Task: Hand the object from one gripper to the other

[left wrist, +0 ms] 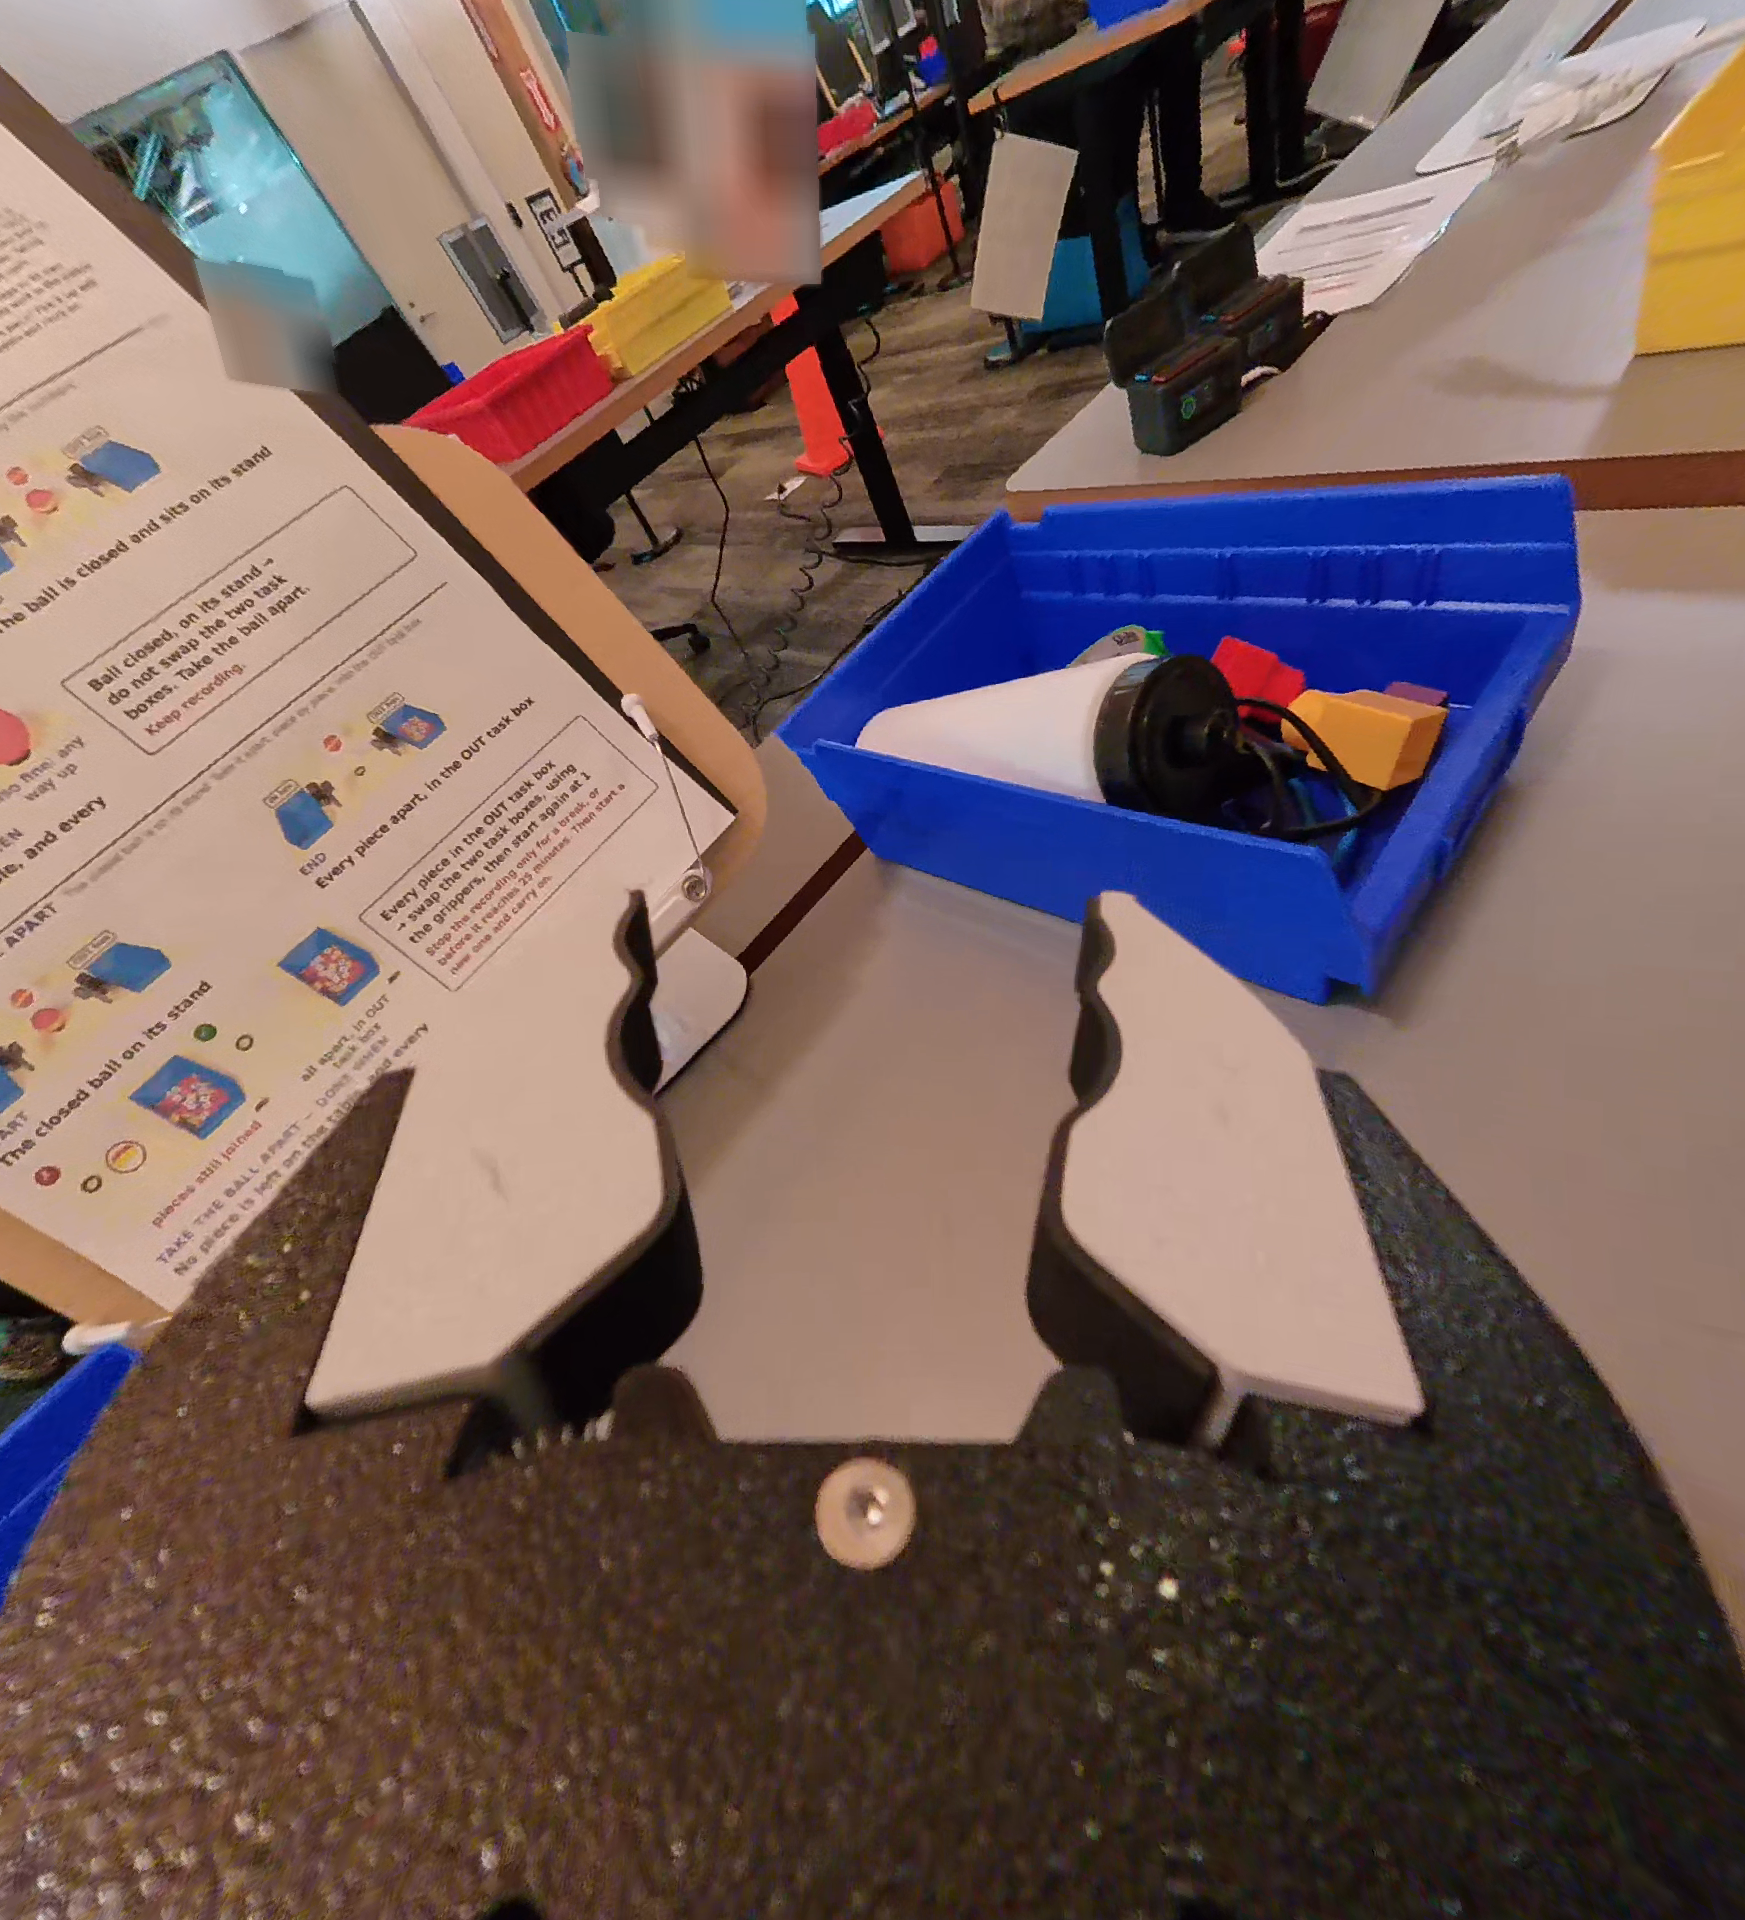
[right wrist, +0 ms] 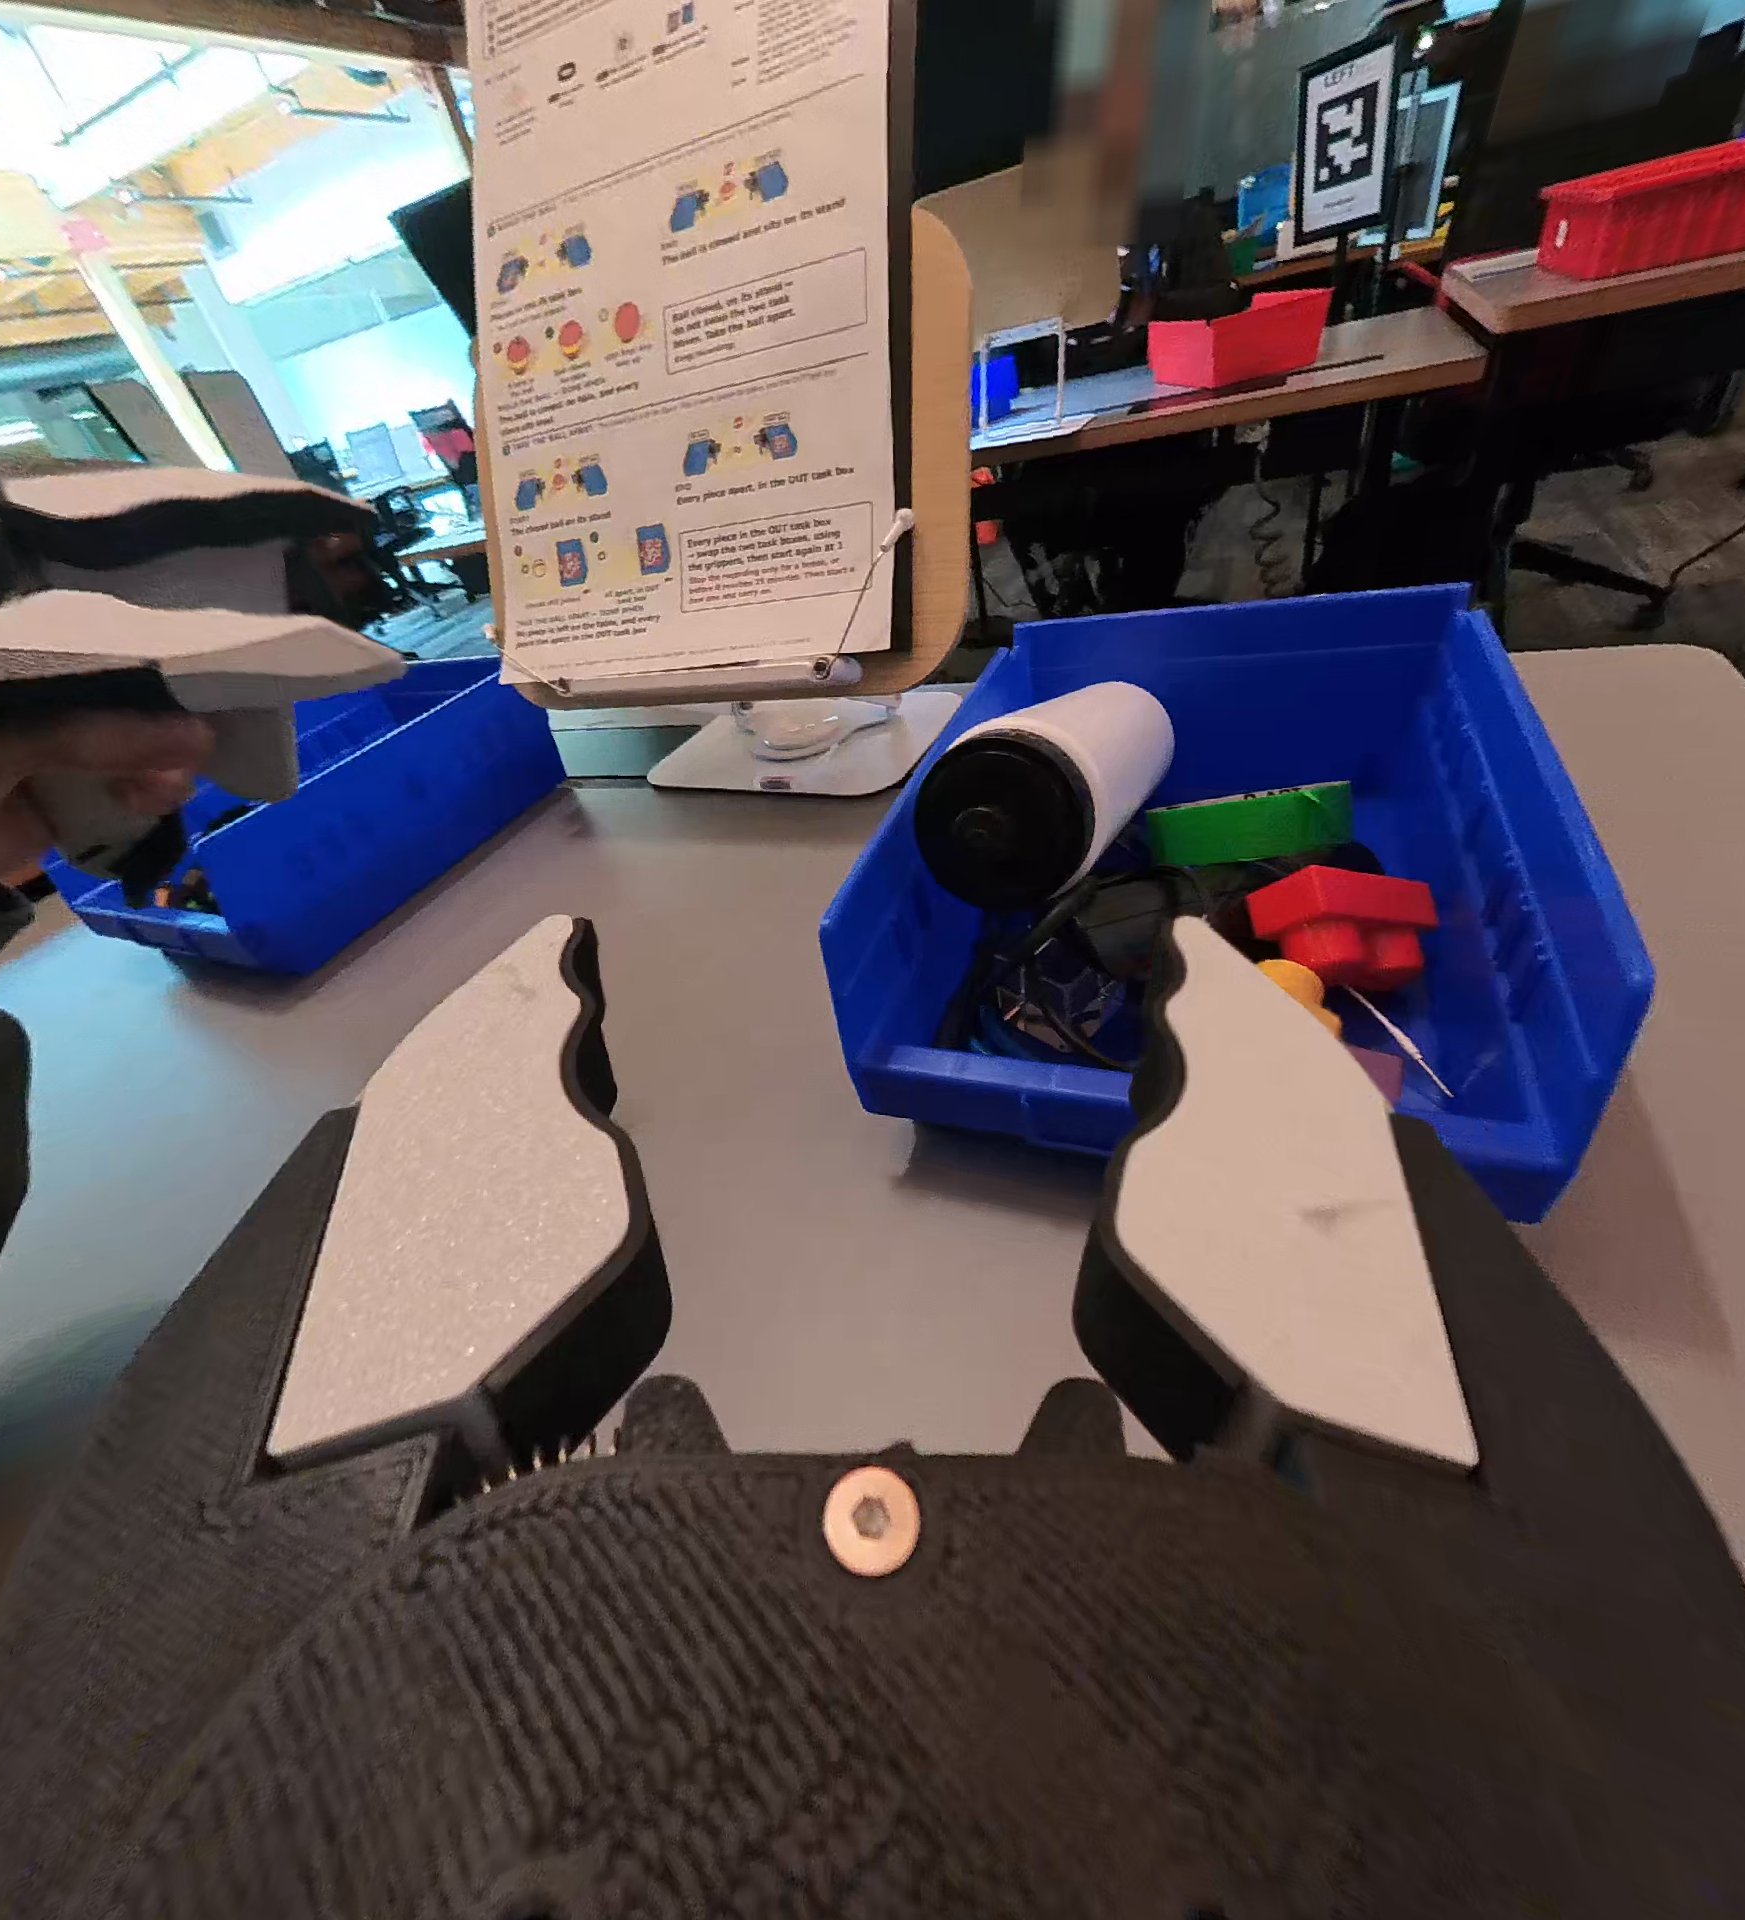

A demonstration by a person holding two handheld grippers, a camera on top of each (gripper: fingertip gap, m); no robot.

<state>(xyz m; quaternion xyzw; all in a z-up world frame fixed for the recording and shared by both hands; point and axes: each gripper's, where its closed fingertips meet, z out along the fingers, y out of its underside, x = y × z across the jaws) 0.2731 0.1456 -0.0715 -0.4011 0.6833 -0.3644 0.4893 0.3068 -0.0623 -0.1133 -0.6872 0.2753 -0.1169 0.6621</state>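
While nothing is gripped, a white bottle (right wrist: 1086, 774), possibly the task's object, is seen lying in the right blue bin (right wrist: 1533, 997) among coloured blocks. Both the right tool (right wrist: 873, 971) and left tool (left wrist: 863, 940) are held spread above the grey counter (right wrist: 743, 987).

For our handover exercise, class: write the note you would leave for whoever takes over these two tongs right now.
Left tongs: open, empty, above the grey table.
Right tongs: open, empty, near the blue bin.
Things: the white cylinder with a black cap, the green tape roll and the red block all lie in that bin. A second blue bin sits to the left.
Done: nothing picked.
Left: grasp an object, pass it across.
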